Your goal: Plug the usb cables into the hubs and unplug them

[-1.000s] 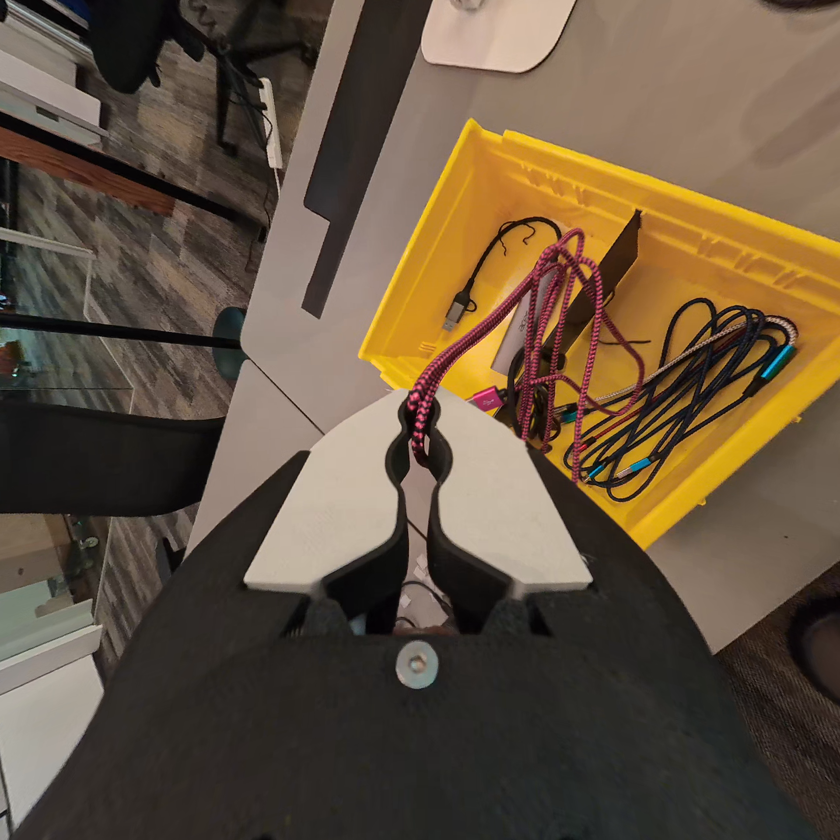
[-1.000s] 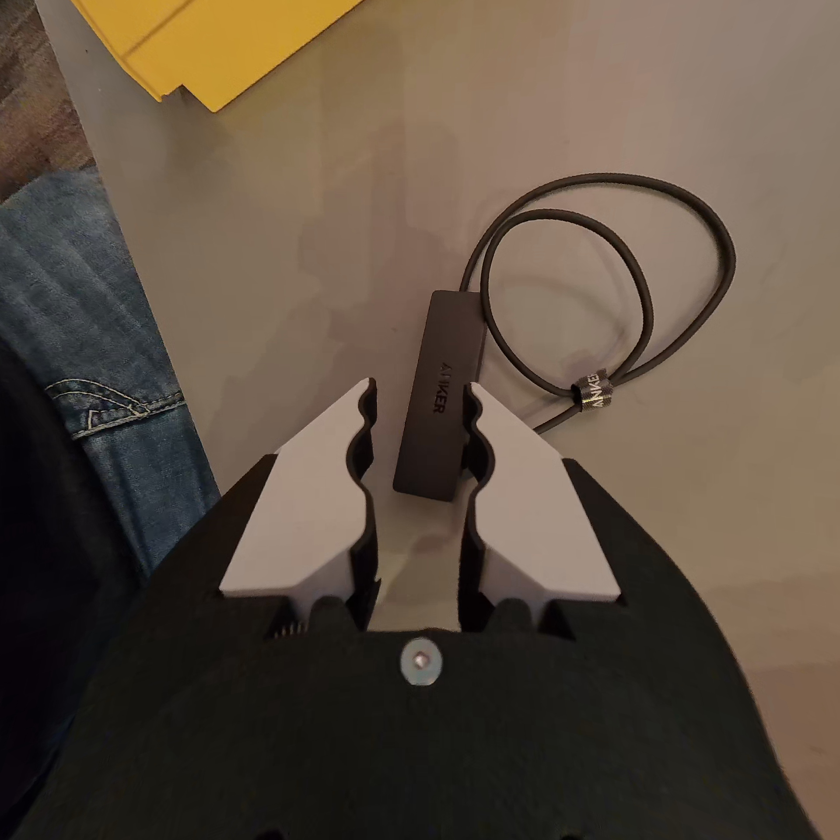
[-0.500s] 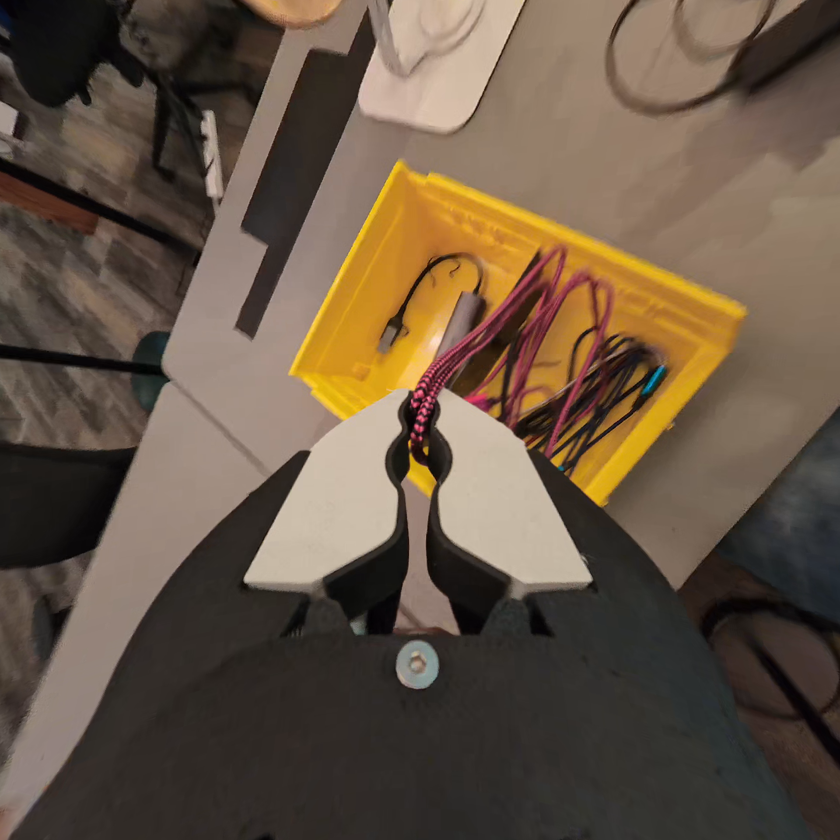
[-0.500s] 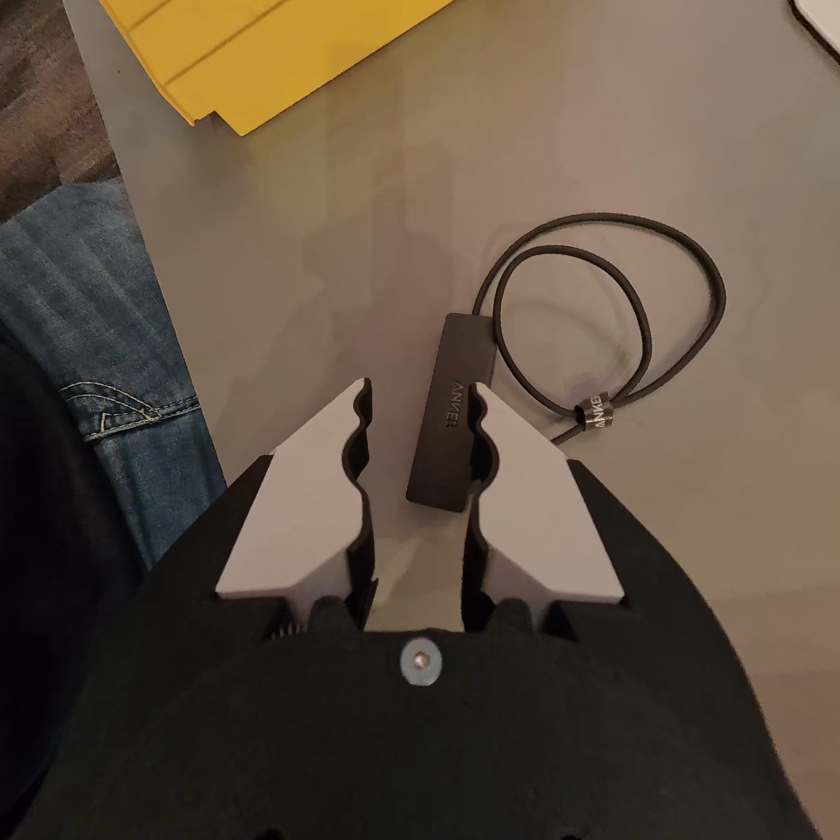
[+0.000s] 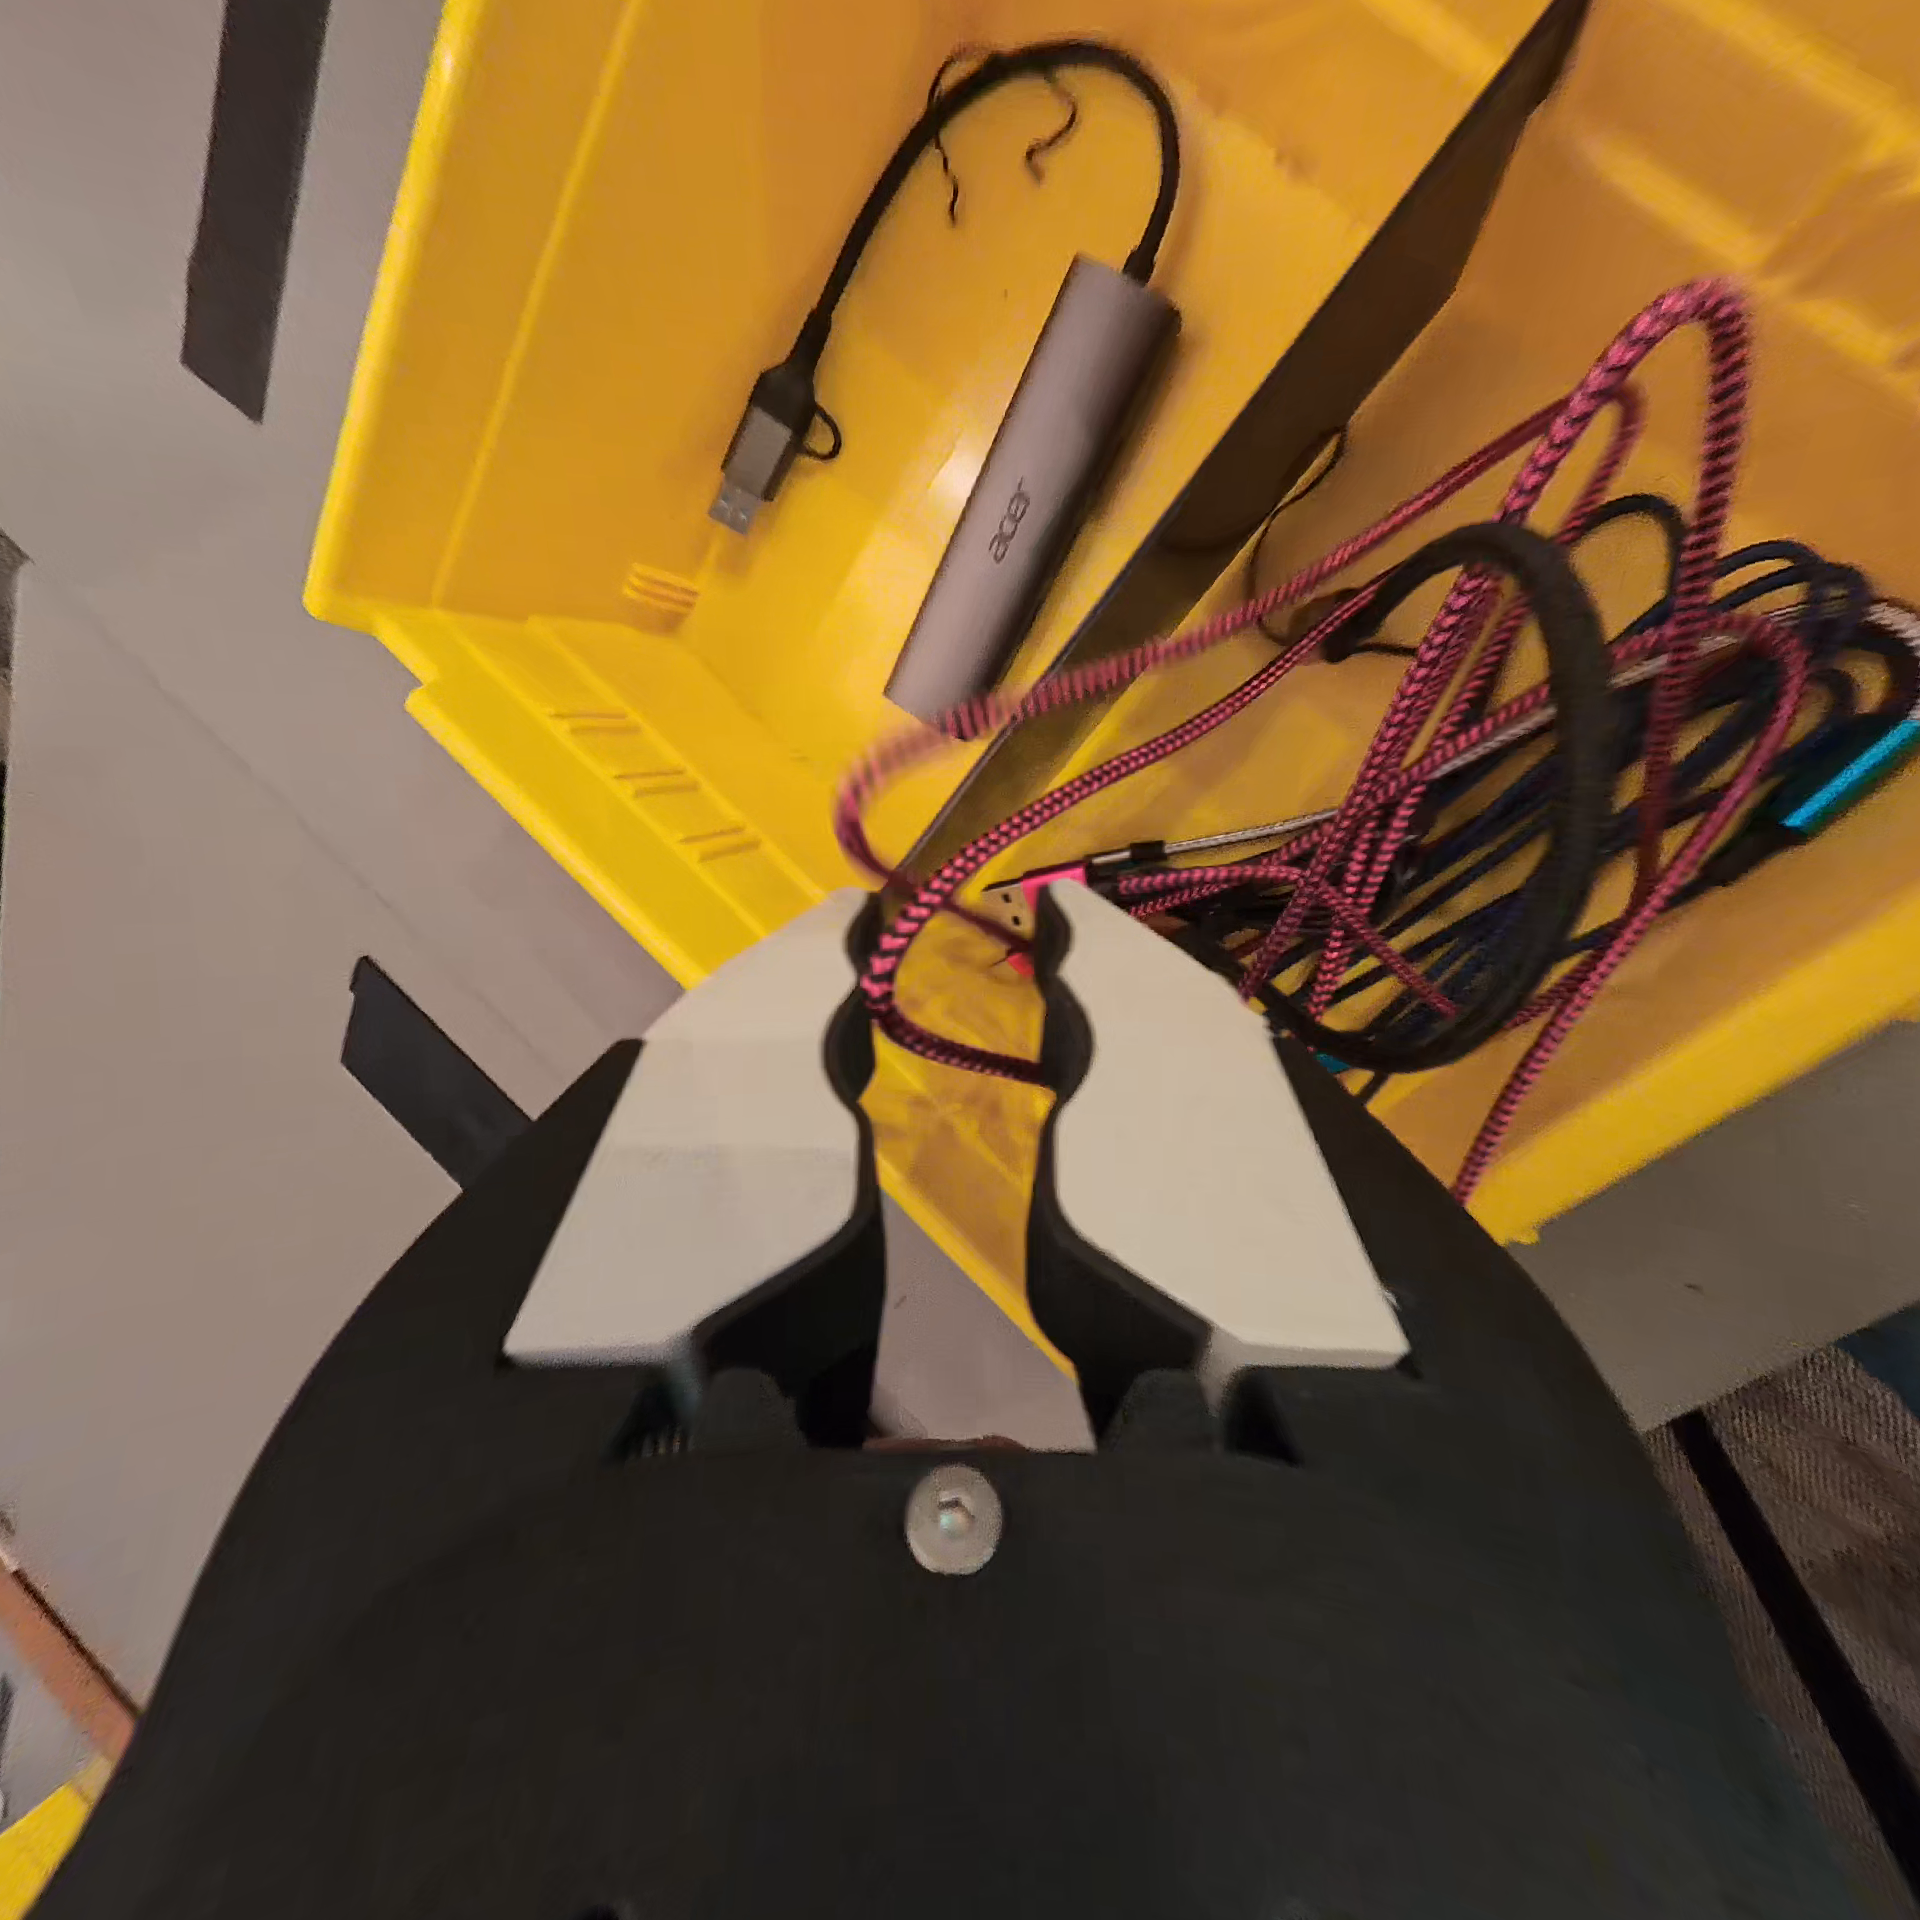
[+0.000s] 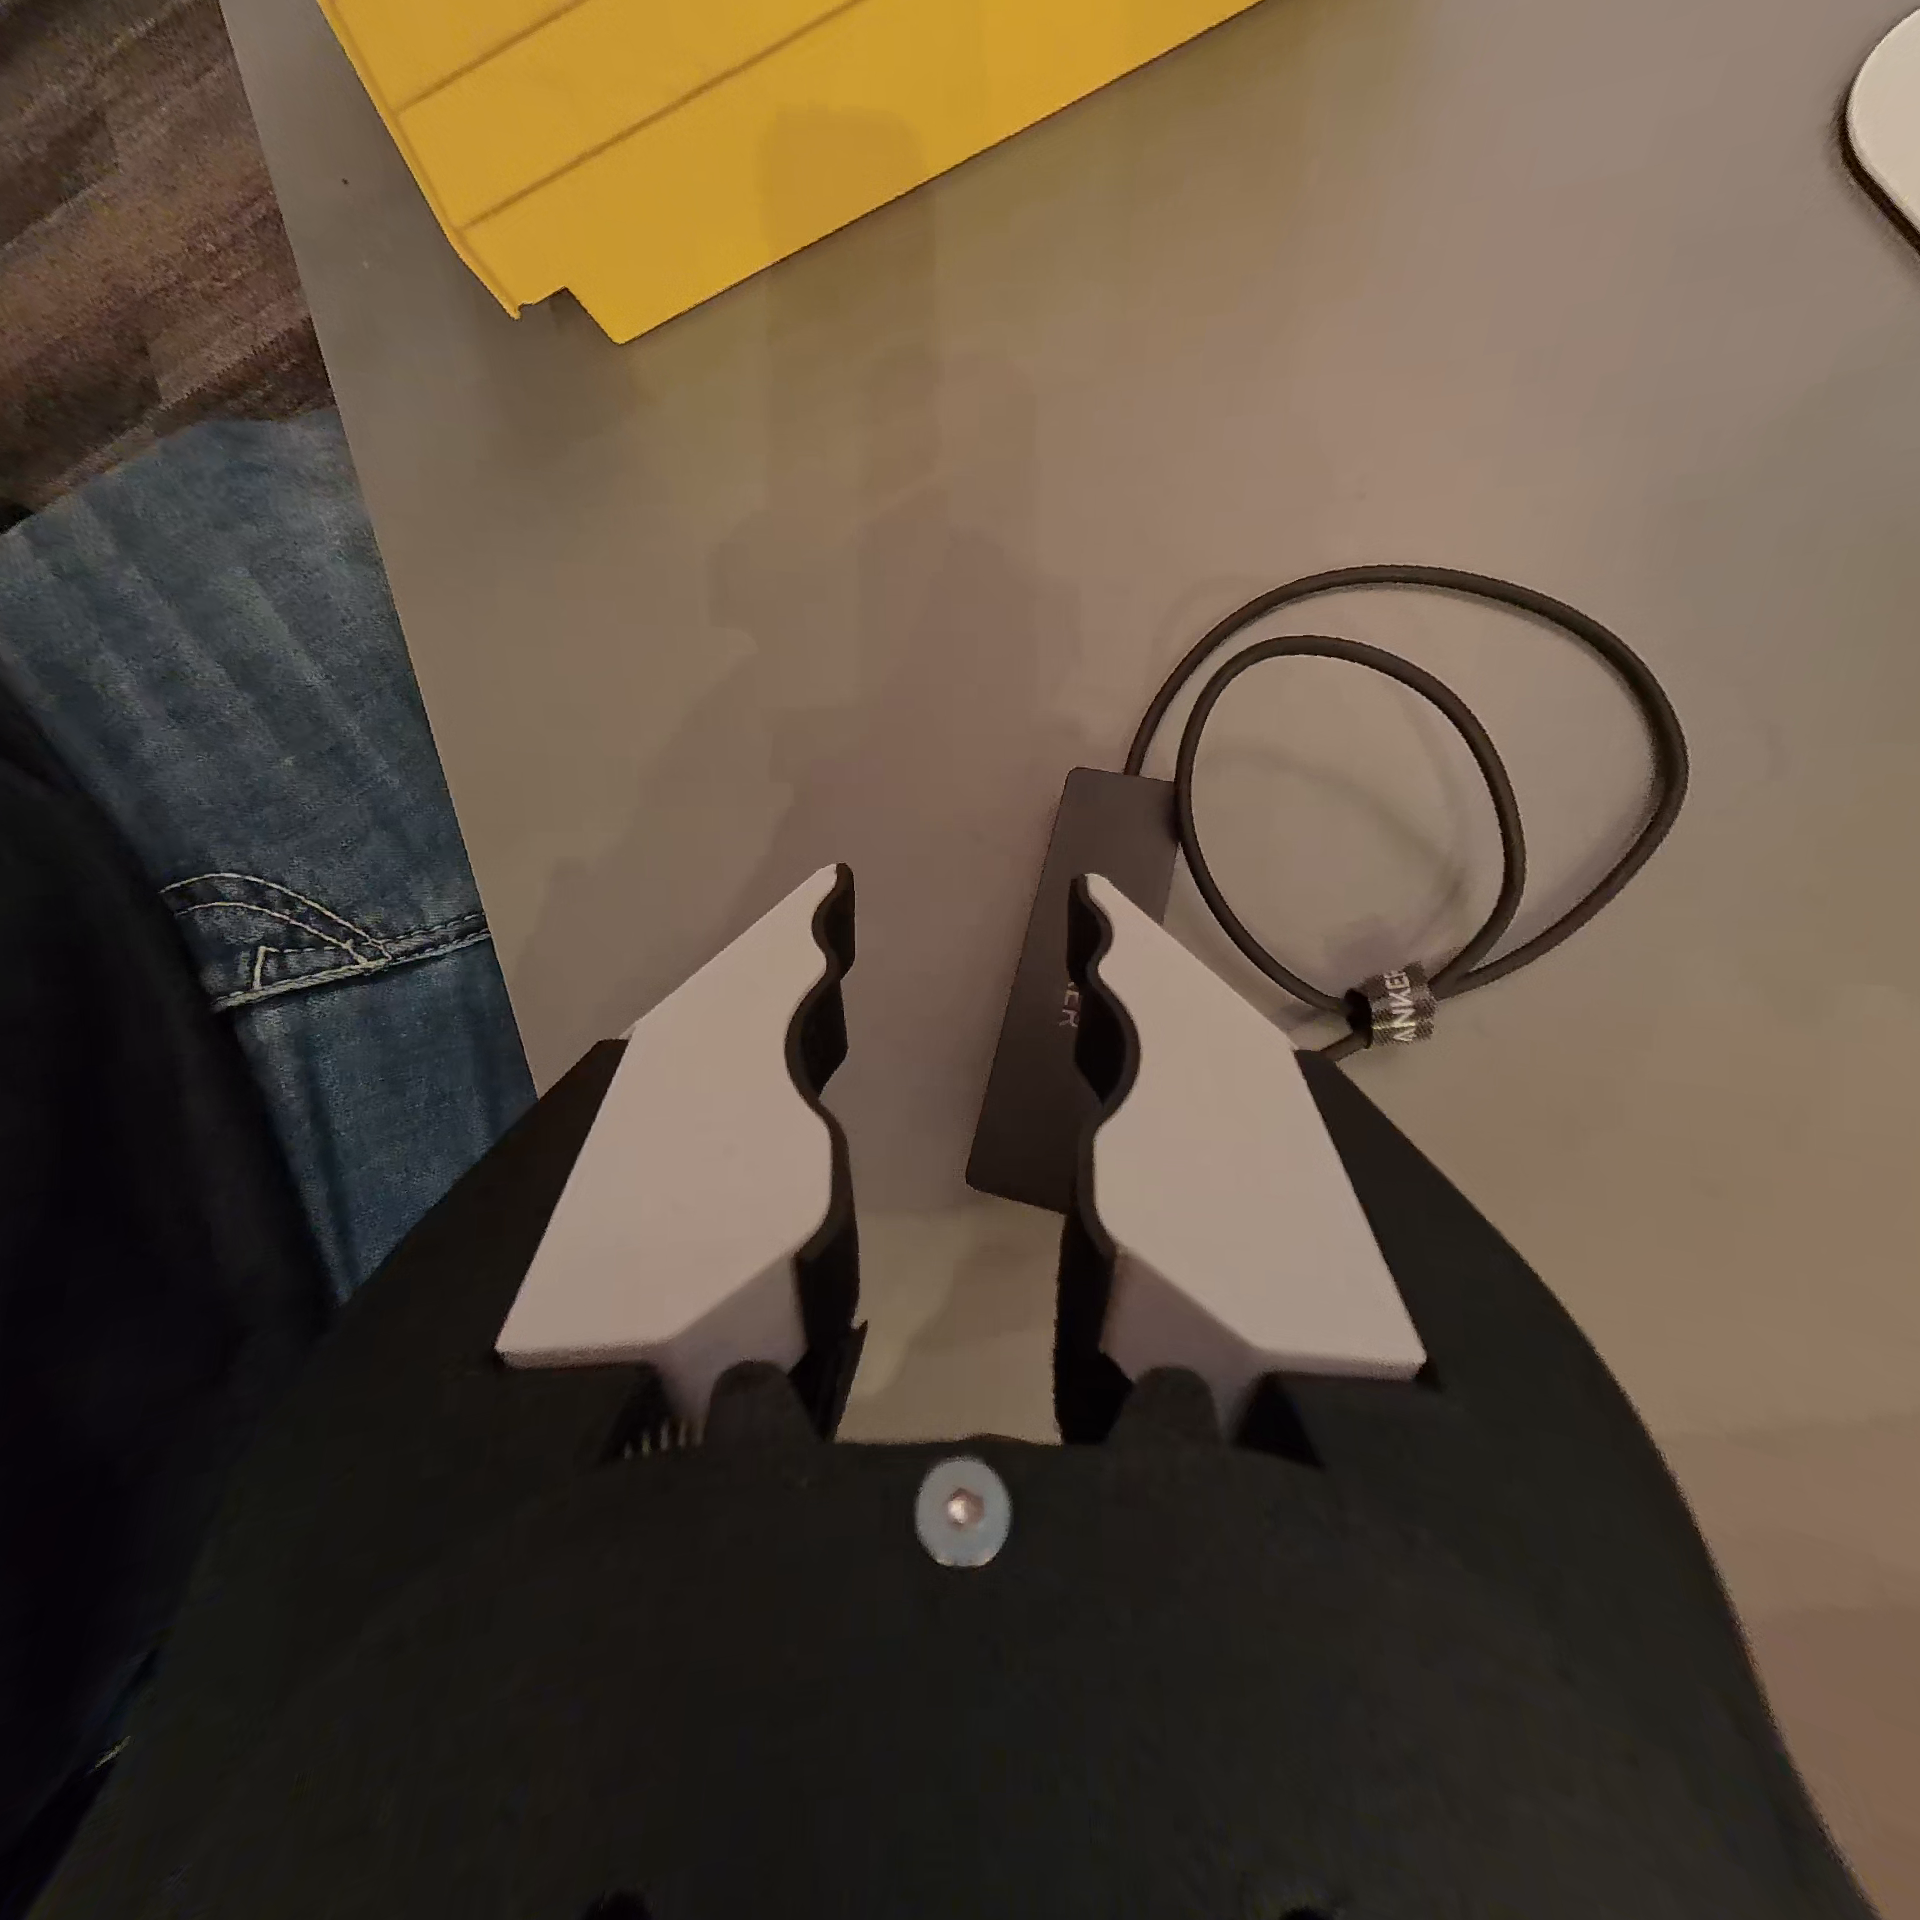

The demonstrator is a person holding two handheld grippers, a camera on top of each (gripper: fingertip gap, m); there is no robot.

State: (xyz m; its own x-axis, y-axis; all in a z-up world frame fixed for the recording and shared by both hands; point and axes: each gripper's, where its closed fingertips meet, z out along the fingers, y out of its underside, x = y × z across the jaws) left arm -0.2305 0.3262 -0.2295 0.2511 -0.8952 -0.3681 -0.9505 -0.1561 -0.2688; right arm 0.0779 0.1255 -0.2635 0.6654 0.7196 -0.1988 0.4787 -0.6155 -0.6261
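Observation:
In the left wrist view my left gripper [image 5: 956, 902] is open, low over the near edge of a yellow bin [image 5: 582, 717]. A pink braided usb cable [image 5: 1143, 821] runs loosely between the jaws, its pink plug [image 5: 1023, 906] by the right fingertip. A grey hub [image 5: 1029, 499] with a short black lead [image 5: 831, 312] lies in the bin's left compartment. In the right wrist view my right gripper [image 6: 961, 888] is open and empty above the table. A black hub [image 6: 1039, 997] lies flat, partly hidden under the right finger, with its looped cord [image 6: 1455, 779] beyond.
A black divider [image 5: 1299, 364] splits the bin; dark cables [image 5: 1558, 883] with blue plugs [image 5: 1849, 779] are tangled in the right compartment. The bin's outer wall [image 6: 727, 156] is at the top of the right wrist view. A person's jeans [image 6: 260, 831] are by the grey table's [image 6: 1039, 468] edge. Across from one pair of fingers to the other is roughly 35 cm. From the right gripper's tips to the black hub [image 6: 1039, 997] is close to 4 cm.
My left gripper has dropped close to the bin and opened, letting go of the pink cable. My right gripper has drifted left, so the black hub now sits under its right finger.

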